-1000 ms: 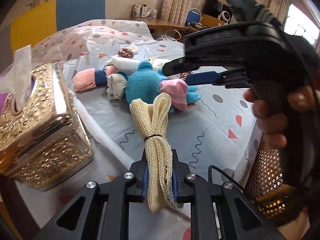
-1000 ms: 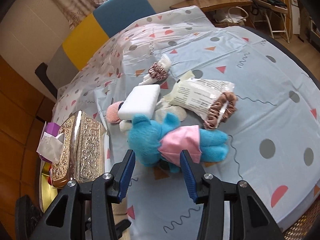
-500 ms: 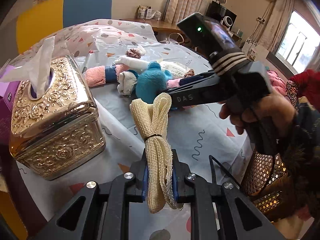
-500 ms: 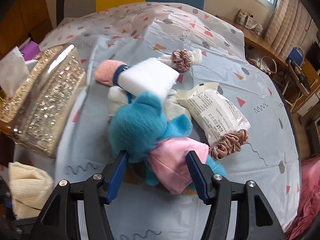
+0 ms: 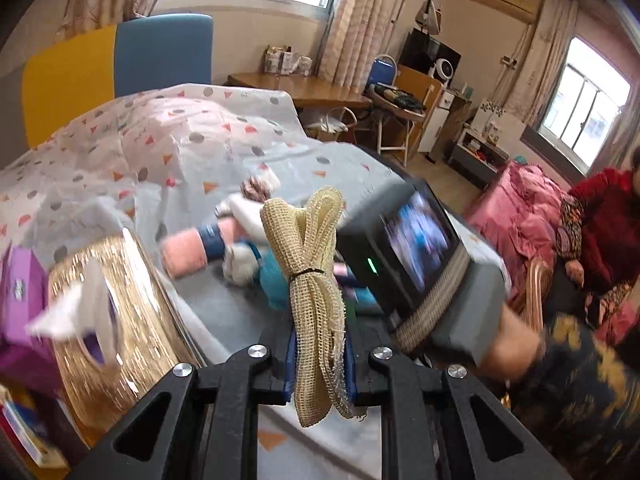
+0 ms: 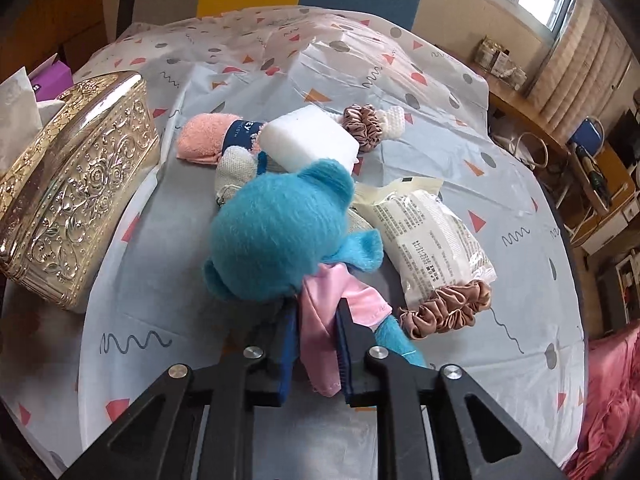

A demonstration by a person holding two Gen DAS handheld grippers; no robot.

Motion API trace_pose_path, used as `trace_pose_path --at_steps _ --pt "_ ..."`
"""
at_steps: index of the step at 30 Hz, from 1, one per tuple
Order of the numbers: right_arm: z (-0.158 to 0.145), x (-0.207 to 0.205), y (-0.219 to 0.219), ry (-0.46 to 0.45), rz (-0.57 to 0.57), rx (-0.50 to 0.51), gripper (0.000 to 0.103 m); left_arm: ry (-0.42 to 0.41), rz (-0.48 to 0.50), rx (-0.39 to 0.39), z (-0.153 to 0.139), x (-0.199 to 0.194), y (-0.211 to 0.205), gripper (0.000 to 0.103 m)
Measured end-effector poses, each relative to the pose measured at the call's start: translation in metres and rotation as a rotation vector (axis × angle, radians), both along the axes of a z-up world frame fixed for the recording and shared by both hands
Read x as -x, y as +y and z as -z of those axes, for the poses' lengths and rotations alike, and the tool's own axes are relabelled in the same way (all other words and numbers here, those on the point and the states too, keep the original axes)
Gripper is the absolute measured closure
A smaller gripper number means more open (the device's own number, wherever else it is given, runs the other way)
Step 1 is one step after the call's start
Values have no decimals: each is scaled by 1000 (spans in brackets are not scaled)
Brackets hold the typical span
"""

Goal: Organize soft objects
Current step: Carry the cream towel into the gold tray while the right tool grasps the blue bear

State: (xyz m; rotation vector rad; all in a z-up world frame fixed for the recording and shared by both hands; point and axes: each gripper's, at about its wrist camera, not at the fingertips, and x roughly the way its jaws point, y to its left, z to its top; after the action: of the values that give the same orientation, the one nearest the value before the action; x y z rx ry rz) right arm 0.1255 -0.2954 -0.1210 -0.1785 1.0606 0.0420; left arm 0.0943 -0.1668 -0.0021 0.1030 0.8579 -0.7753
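My left gripper [image 5: 319, 354] is shut on a bundled cream mesh cloth [image 5: 310, 264], held up above the table. My right gripper [image 6: 316, 340] is shut on the pink dress of a blue plush toy [image 6: 280, 236] that lies on the patterned tablecloth [image 6: 192, 336]. Behind the plush lie a white sponge block [image 6: 310, 142], a rolled pink towel [image 6: 200, 142] with a blue band, a knitted cream piece [image 6: 236, 170] and a brown scrunchie [image 6: 362, 126]. A plastic packet [image 6: 426, 238] with a second brown scrunchie [image 6: 448, 308] lies to the right. The left wrist view shows the right gripper's body [image 5: 420, 264] over the plush.
A gold embossed tissue box [image 6: 76, 192] stands at the table's left edge, with a purple box [image 5: 20, 300] beside it. A person in red [image 5: 600, 232] sits at the far right by a pink heap. Chairs and a wooden desk stand beyond the table.
My right gripper has closed onto the plush toy's pink dress after straddling it open. My left gripper has risen with the mesh cloth still gripped.
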Motion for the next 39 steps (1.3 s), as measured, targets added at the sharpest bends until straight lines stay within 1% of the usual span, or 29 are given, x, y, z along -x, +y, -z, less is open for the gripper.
trace_pose_path --at_steps 5,8,11,15,17,19,21,24,26,28,30,33,35,36,37,38,39 --pt "0 -3 -4 14 18 -39 86 0 -120 -37 -23 -69 0 85" --pt "0 -2 -3 13 19 -34 86 -1 -206 -46 -36 -106 15 85" --pt "1 -1 -2 7 15 -22 86 -33 -321 -51 -49 -133 49 85" --pt "1 -1 0 1 8 -6 86 -73 -482 -59 -58 -149 120 85" --pt "1 -1 2 -1 1 4 86 -73 -549 -52 -57 -150 160 85" --pt "1 0 3 -2 -1 9 86 -80 -614 -57 -52 -144 200 85" --pt "1 0 3 -3 -1 10 86 -72 -668 -45 -45 -133 237 85" --pt "0 1 3 -5 5 7 86 -41 -743 -17 -29 -104 292 85" --pt "0 2 3 -7 10 2 86 -6 -771 -15 -12 -84 318 85" --pt "-1 1 2 -7 15 -10 86 38 -785 -17 6 -73 336 84" --pt "0 1 2 -4 15 -20 87 85 -792 -7 23 -67 344 84" --pt "1 1 3 3 14 -23 87 168 -793 31 46 -72 344 81" --pt "2 1 4 3 13 -20 87 197 -782 27 56 -75 338 74" --pt "2 1 4 4 13 -21 87 207 -777 33 59 -75 335 66" --pt "2 1 4 6 13 -21 87 217 -776 55 61 -75 333 50" --pt "2 2 4 6 14 -21 87 212 -788 65 61 -73 332 41" --pt "2 2 4 5 16 -22 87 195 -800 64 60 -70 332 34"
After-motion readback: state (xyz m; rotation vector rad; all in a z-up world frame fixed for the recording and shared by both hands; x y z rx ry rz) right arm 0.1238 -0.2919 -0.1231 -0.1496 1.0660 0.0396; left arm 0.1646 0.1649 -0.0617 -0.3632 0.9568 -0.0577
